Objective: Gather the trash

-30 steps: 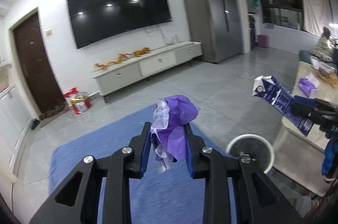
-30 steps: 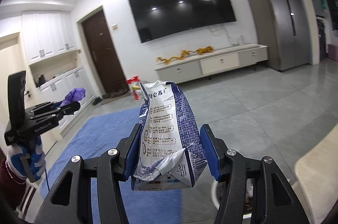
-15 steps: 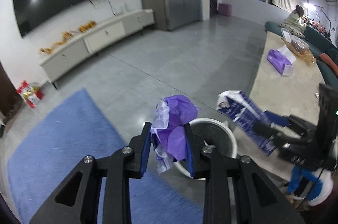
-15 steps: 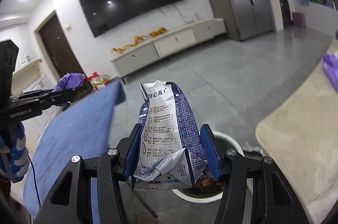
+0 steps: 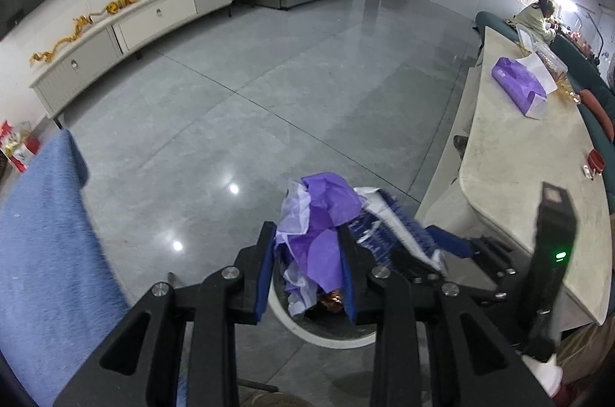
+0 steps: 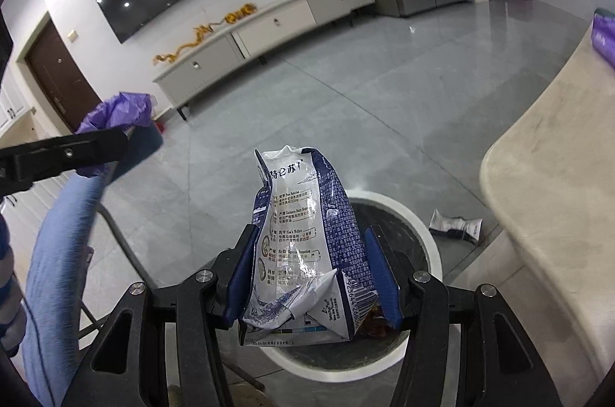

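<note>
My left gripper (image 5: 305, 234) is shut on a crumpled purple and white wrapper (image 5: 326, 211), held over the near rim of a round white trash bin (image 5: 326, 339) on the floor. My right gripper (image 6: 310, 234) is shut on a crumpled blue and white milk-powder bag (image 6: 303, 222), tilted down over the same bin (image 6: 426, 226). In the left wrist view the bag (image 5: 388, 226) sits just right of the purple wrapper, close beside it. The right wrist view shows the left gripper's finger (image 6: 77, 149) at the left with the purple wrapper (image 6: 119, 109).
A beige table (image 6: 557, 176) stands right of the bin, with a purple tissue pack (image 5: 519, 88) on it. A silver wrapper (image 6: 455, 224) lies on the floor by the table. A blue cloth-covered chair (image 6: 57, 234) is on the left. A person (image 5: 536, 17) sits far back.
Both grippers have dropped and tipped downward, from facing the TV wall to hanging over the bin. They have drawn close together. Each still grips its piece of trash.
</note>
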Demonstrator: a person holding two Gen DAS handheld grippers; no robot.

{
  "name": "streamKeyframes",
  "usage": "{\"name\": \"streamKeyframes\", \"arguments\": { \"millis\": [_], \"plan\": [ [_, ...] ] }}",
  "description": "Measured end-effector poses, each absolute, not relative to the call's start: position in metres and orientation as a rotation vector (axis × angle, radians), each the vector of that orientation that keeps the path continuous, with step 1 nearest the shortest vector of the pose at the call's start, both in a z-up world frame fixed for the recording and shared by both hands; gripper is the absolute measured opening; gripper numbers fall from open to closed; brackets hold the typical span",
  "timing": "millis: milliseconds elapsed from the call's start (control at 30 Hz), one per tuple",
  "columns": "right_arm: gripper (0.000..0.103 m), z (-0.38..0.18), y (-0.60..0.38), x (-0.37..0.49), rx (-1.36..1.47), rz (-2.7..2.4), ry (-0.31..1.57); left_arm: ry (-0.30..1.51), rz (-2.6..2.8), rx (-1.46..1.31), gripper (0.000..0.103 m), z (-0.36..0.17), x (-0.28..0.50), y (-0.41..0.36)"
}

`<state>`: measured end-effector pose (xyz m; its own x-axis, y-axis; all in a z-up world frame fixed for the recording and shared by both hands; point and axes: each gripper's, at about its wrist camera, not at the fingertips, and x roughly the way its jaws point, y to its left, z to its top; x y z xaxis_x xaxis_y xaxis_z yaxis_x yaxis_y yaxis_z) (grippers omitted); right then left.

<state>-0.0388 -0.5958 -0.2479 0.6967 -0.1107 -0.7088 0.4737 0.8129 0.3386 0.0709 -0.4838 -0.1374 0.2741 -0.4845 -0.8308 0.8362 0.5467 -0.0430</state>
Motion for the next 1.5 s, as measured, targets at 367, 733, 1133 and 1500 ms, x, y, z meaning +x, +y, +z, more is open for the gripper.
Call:
{"name": "streamKeyframes", "arguments": {
  "millis": [367,733,1133,1500],
  "plan": [
    [0.077,-0.269,-0.605,-0.032,0.539,-0.422,0.787,0.945,-0.957,0.376,0.052,-0.142,0.077,-0.488],
    [0.092,-0.162,-0.557,-0.037,0.358,-0.466,0.648,0.786,-0.85,0.3,0.058,-0.074,0.065,-0.412],
    [0.099,-0.047,-0.449,-0.034,0.146,-0.45,0.464,0.603,-0.554,0.193,0.062,-0.007,0.064,-0.265],
    [0.102,0.016,-0.361,-0.04,0.004,-0.372,0.339,0.406,-0.287,0.166,0.066,0.043,0.046,-0.156]
  ]
}}
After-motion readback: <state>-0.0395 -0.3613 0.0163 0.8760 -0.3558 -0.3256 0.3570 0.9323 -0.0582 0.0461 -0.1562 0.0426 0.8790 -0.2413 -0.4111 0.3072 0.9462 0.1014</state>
